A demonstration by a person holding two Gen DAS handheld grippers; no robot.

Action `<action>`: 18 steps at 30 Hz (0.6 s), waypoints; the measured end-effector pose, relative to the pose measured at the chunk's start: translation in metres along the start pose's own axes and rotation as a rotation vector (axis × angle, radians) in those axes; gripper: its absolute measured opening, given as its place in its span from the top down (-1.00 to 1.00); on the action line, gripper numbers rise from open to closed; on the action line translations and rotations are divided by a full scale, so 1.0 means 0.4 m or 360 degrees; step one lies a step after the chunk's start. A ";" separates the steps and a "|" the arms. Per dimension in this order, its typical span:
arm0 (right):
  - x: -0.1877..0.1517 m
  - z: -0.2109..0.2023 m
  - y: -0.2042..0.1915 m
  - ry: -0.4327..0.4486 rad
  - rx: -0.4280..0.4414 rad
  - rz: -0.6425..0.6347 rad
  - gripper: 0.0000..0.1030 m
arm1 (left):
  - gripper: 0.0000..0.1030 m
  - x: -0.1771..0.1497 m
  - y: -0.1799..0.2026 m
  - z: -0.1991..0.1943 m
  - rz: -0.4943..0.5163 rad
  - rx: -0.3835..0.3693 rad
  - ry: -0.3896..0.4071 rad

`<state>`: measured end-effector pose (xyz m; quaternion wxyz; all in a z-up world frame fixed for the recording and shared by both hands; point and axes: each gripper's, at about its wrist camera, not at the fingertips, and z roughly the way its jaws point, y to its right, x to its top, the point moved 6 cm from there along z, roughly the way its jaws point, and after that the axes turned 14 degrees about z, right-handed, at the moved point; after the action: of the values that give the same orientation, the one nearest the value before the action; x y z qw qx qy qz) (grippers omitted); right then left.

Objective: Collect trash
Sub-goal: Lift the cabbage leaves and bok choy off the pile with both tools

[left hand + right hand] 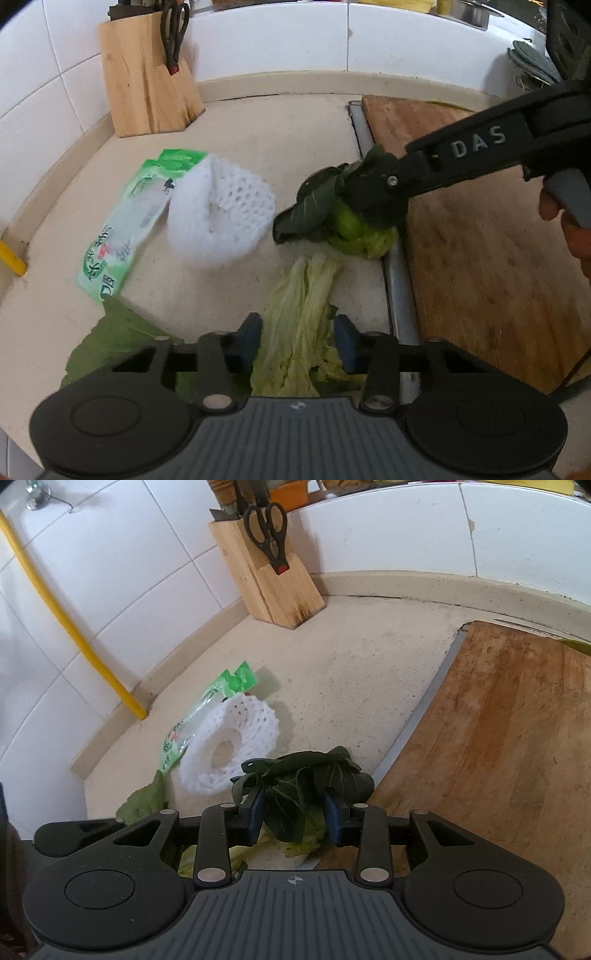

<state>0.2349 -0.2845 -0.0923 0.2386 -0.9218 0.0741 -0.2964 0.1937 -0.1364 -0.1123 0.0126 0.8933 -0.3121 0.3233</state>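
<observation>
Nearest your left gripper [298,341]: a pale cabbage leaf [299,325] lying flat on the tabletop [288,147], its lower part running between the blue pads. The jaws stand partly open on either side of it; the pads do not look pressed in, so count this leaf as framed, not yet gripped.

Right gripper [294,818]: its jaws sit closed around a bunch of dark green leaves [295,786], which looks held. In the left wrist view the same bunch [332,206] sits at the edge of the wooden cutting board [498,258]; whether it is lifted clear of the tabletop you cannot tell.

Other trash on the tabletop:
- white foam fruit net [221,218], just left of the dark bunch, lying partly over the packet
- green printed plastic packet [136,221], flat
- broad green leaf [107,343], beside and partly under your left gripper

Not trash, by the look of it: the wooden knife block [144,81] with scissors [175,33] against the tiled wall, and a yellow pipe [66,624] in the corner.

Progress, as a judgement: early. One item is in hand, one is lined up, three lie untouched. No bin or bag shows in either view, so nothing can be counted as collected yet.
</observation>
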 end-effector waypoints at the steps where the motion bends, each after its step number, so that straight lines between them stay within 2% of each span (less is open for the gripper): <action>1: 0.000 0.005 -0.001 -0.0004 -0.0009 -0.0014 0.08 | 0.40 0.001 0.001 -0.001 0.0008 0.0006 -0.0004; 4: -0.001 0.024 -0.008 -0.0019 -0.0036 -0.0067 -0.07 | 0.76 0.008 0.002 0.002 -0.0015 -0.0044 -0.0017; 5: -0.001 0.031 -0.011 -0.0025 -0.0048 -0.0084 -0.12 | 0.80 0.009 0.000 0.001 -0.0030 -0.0053 -0.0016; 11: 0.002 0.055 -0.005 -0.0034 -0.0070 -0.0081 0.01 | 0.87 0.005 -0.012 -0.014 -0.0120 -0.0087 0.0020; 18: 0.020 0.003 -0.001 0.0036 0.0000 0.0000 0.03 | 0.88 0.024 -0.067 -0.060 -0.0264 -0.0061 0.0124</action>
<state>0.2419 -0.2860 -0.0889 0.2377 -0.9184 0.0768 -0.3067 0.2008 -0.1148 -0.0831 0.0686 0.9024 -0.2424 0.3496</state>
